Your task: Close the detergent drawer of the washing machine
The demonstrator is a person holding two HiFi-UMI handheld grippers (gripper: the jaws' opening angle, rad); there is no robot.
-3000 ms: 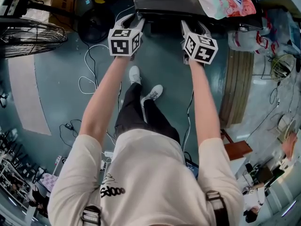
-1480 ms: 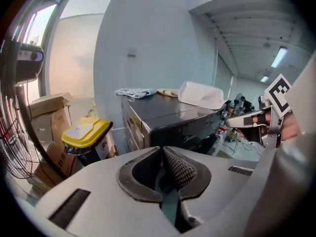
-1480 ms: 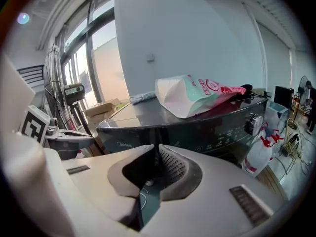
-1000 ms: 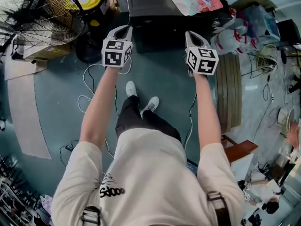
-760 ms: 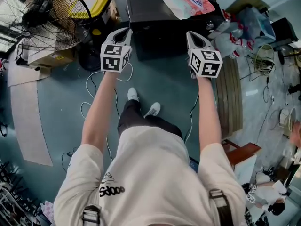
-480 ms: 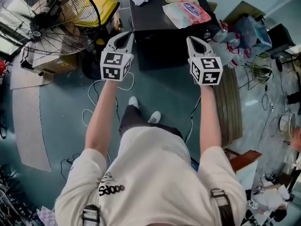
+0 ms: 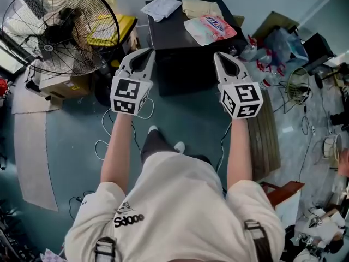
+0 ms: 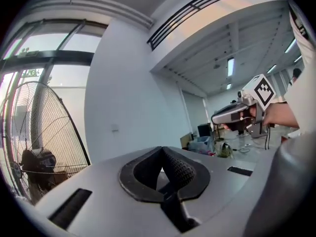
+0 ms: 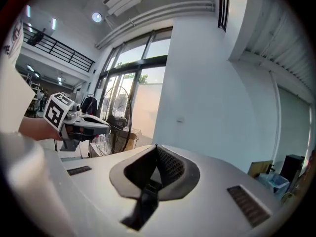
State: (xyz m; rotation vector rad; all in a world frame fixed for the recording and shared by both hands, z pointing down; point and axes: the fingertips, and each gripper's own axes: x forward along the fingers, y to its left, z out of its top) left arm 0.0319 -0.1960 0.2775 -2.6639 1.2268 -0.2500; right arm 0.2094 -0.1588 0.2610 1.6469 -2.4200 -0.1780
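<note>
Both hands raised before the dark washing machine (image 7: 185, 40), a person holds the left gripper (image 7: 146, 53) and right gripper (image 7: 219, 56) with jaws pressed together on nothing. The detergent drawer cannot be made out from above. Blue lettering on a pink pack (image 7: 210, 28) atop the machine is too small to read. A large fan (image 7: 60, 29) stands on the teal floor (image 7: 71, 152).

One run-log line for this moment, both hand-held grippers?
left hand-held gripper: shut, empty | right hand-held gripper: shut, empty | both: level, facing wall, touching nothing | drawer: unseen
</note>
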